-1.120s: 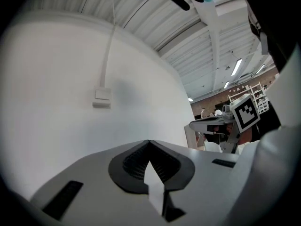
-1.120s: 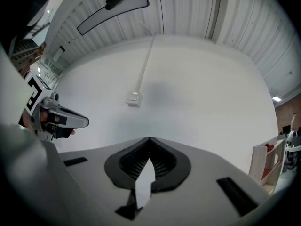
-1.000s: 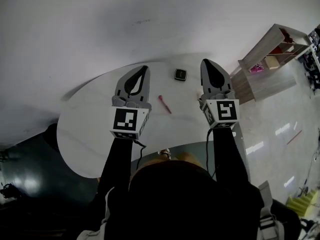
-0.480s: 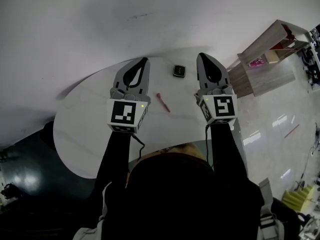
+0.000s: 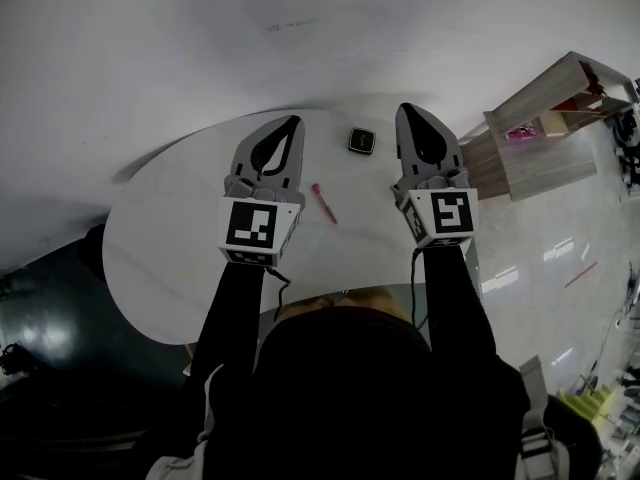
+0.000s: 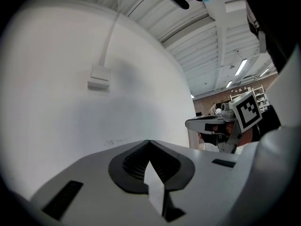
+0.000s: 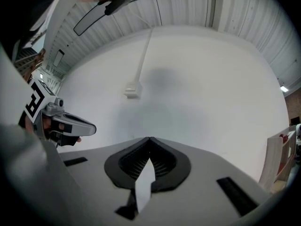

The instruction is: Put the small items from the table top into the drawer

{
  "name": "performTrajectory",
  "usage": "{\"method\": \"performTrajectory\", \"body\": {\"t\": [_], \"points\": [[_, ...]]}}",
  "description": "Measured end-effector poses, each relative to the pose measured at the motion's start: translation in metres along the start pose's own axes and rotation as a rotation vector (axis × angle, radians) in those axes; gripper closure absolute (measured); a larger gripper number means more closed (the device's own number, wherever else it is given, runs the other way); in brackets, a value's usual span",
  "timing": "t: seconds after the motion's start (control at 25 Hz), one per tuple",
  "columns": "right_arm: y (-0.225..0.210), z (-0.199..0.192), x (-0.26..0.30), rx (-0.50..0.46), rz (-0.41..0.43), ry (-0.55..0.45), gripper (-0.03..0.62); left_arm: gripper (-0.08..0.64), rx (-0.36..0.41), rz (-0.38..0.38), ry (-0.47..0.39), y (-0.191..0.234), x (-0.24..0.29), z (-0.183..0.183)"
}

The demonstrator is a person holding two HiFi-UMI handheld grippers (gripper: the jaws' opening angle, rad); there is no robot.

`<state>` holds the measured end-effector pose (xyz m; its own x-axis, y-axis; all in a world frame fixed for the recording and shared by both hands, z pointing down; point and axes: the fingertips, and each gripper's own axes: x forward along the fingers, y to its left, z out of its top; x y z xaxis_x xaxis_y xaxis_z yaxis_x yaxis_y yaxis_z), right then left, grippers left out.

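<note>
On the white oval table [image 5: 170, 258] lie a pink-red pen [image 5: 324, 203] and a small black square item [image 5: 361, 141]. My left gripper [image 5: 291, 121] hovers left of the pen, shut with nothing in it; its tips meet in the left gripper view [image 6: 149, 141]. My right gripper [image 5: 404, 111] hovers right of the black item, also shut and empty, tips together in the right gripper view [image 7: 149, 138]. Both point level at the white wall. No drawer shows in any view.
A white wall [image 5: 200, 48] rises just beyond the table. A wooden shelf unit [image 5: 545, 118] with small items stands at the right on a glossy floor. A socket with a cable [image 6: 99, 77] hangs on the wall. The person's head fills the bottom of the head view.
Both grippers have drifted slightly along the table, staying shut. The pen and the black item lie where they were.
</note>
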<state>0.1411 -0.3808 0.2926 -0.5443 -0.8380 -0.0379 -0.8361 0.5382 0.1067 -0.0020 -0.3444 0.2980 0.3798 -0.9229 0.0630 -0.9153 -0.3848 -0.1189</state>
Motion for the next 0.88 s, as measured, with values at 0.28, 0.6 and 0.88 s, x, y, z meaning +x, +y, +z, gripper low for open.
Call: {"method": "performTrajectory", "body": {"t": [0.28, 0.6, 0.88], "points": [[-0.004, -0.01, 0.001, 0.03, 0.018, 0.021, 0.566, 0.546, 0.048, -0.073, 0.058, -0.016, 0.007, -0.011], [-0.005, -0.018, -0.003, 0.02, 0.025, 0.052, 0.566, 0.545, 0.425, -0.517, 0.422, -0.075, 0.015, -0.108], [-0.002, -0.032, -0.01, 0.018, 0.031, 0.08, 0.566, 0.501, 0.699, -0.887, 0.654, -0.11, 0.001, -0.217]]}}
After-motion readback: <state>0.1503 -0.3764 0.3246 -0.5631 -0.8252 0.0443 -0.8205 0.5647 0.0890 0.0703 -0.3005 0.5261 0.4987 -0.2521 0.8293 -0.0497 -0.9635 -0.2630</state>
